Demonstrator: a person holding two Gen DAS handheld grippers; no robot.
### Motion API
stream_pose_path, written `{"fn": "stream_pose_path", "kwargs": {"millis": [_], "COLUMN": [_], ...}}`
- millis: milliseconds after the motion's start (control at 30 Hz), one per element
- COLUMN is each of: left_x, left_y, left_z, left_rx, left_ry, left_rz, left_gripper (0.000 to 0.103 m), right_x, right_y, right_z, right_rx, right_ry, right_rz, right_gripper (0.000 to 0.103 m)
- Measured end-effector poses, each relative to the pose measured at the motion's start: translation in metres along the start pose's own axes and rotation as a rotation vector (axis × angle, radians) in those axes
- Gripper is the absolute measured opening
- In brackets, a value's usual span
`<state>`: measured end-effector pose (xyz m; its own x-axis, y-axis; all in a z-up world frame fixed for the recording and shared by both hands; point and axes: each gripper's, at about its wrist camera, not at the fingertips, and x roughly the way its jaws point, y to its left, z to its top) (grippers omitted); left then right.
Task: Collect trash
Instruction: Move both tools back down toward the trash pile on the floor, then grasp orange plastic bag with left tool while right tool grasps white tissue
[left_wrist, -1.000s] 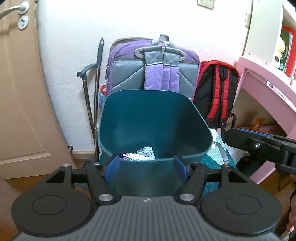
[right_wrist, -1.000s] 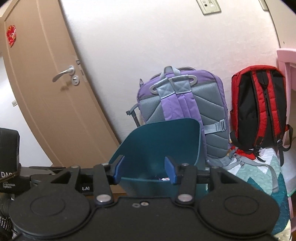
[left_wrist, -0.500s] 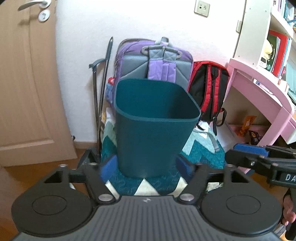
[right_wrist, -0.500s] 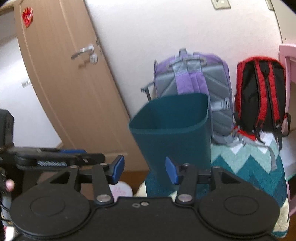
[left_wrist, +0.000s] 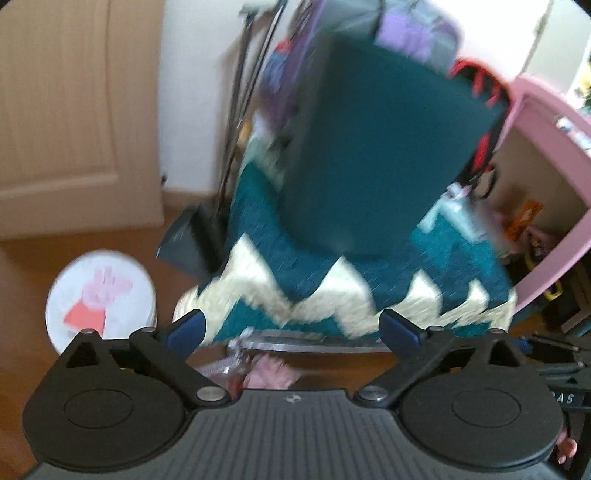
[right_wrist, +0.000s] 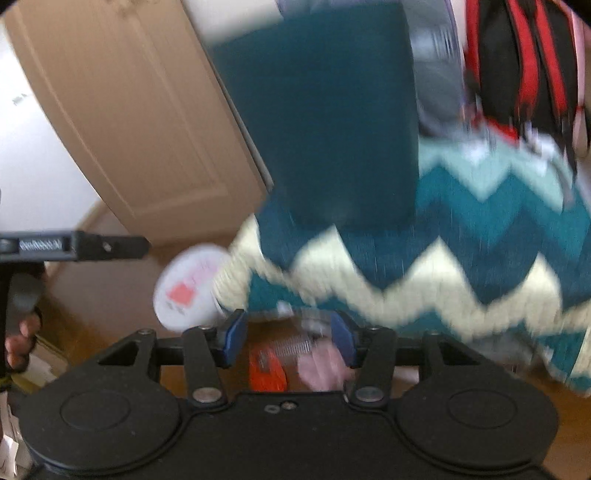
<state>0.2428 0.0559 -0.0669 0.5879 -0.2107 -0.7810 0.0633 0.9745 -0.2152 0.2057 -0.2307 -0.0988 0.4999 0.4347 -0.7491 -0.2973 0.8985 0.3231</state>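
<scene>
- Right hand-held gripper (left_wrist: 554, 354), seen at the right edge of the left wrist view: white letters "AS" on its black body, the rest cut off.
- Left hand-held gripper (right_wrist: 74, 245), seen to the left of the right one: a white printed line on its bar, too blurred to read.
- Round lid (left_wrist: 99, 295), ahead-left of the left hand-held gripper: a pink cartoon pig picture, no lettering legible.

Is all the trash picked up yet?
Not yet. The bin stands on the rug, and its inside can't be seen. Both claws, left claw opening and right claw open, hold nothing. Blurry pink and orange litter lies on the floor below them.
</scene>
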Motion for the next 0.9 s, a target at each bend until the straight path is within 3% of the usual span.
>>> {"fn": "stream_pose_path", "kwargs": {"millis": [167,367,733,900], "left_x": [0.074,0.155,0.274,0.319], "left_y": [0.047,0.085,0.128,0.147], "left_z": [-0.030,-0.069,-0.138,-0.171], "left_rx": [-0.079,-0.077,-0.087,-0.125], "left_ry": [0.139,0.299,0.524,0.603], "left_rz": [0.058,0.107,0.129,0.143], "left_gripper": [0.101,0.101,0.101,0.101], "right_x": [0.076,0.153,0.261,0.294], "right_y": [-0.023,-0.038,-0.018,-0.033], "right_z": [-0.038,-0.092,-0.200,-0.230], "right_rx": [0.039,0.041,-0.371,-0.391], "right_ry": [0.179,0.360,0.711,0.801], "right_rz": [-0.038,-0.063,-0.006,0.001], "right_gripper": [0.051,0.051,0.051,0.051]}}
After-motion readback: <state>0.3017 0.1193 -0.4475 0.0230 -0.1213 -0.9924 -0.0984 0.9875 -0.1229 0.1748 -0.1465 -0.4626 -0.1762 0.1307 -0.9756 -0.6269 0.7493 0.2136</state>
